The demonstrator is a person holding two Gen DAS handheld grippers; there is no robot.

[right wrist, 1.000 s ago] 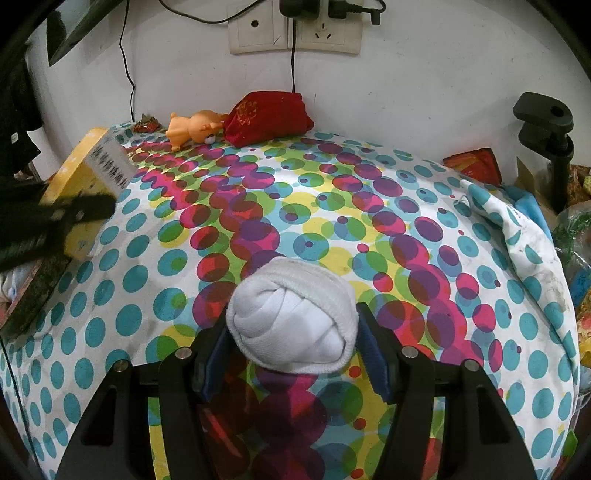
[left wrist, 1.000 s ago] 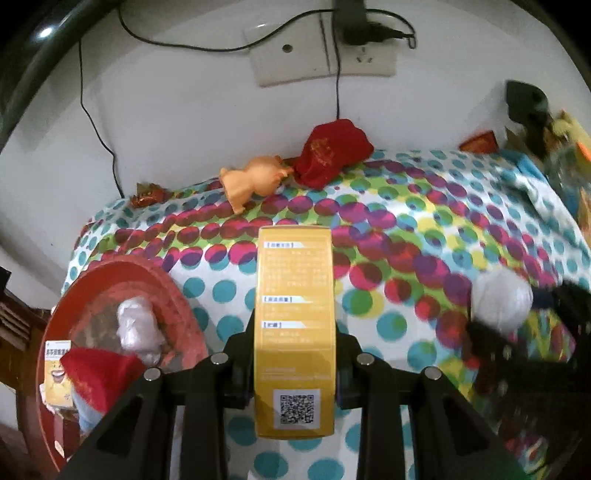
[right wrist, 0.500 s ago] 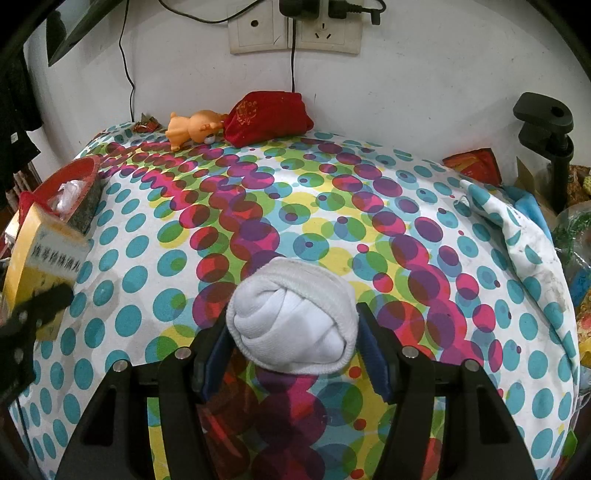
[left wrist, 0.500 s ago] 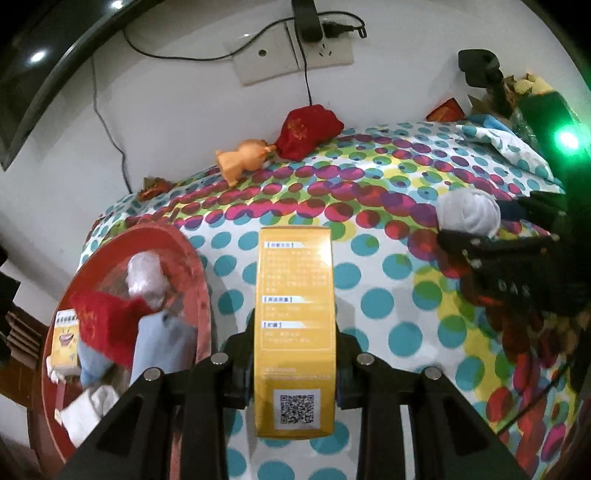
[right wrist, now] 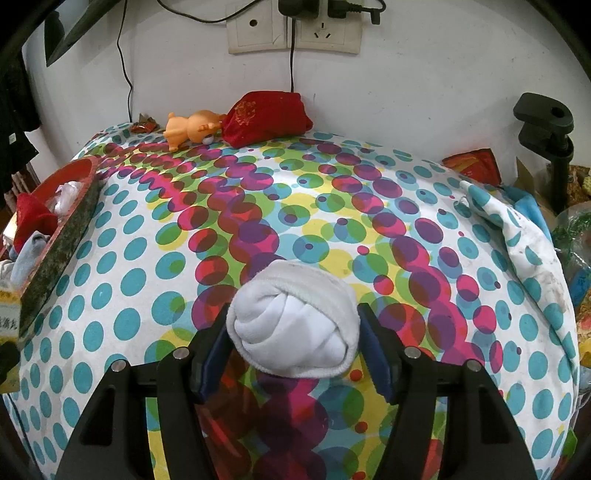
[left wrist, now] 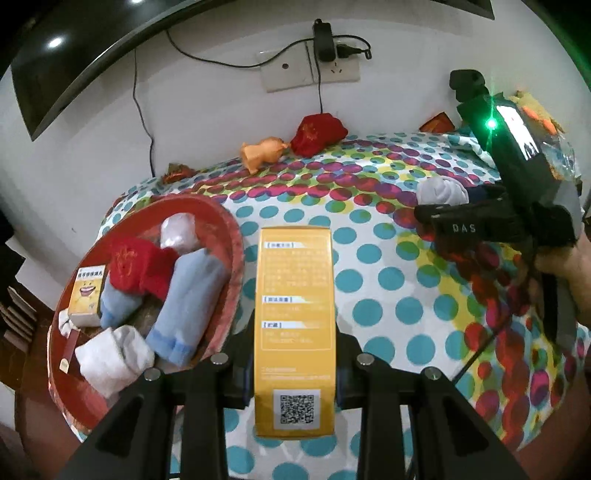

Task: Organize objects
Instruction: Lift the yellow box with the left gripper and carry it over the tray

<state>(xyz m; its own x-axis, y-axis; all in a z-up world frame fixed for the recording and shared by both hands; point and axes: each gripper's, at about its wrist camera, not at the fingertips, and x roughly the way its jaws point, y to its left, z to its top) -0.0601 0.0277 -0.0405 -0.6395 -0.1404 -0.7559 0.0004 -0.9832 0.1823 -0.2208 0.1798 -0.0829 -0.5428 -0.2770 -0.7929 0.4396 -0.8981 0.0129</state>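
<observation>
The left wrist view looks forward and down along its jaws from the desk's left end, close above the red tray (left wrist: 236,240). The right wrist view faces the back wall from low over the dotted cloth (right wrist: 122,325). Both share the wall socket (left wrist: 310,68) (right wrist: 293,33), orange toy (left wrist: 262,153) (right wrist: 188,129) and red pouch (left wrist: 317,133) (right wrist: 266,118).

Right claw (right wrist: 293,341) clamps a rolled white sock (right wrist: 293,326) above the dotted cloth (right wrist: 369,221).
</observation>
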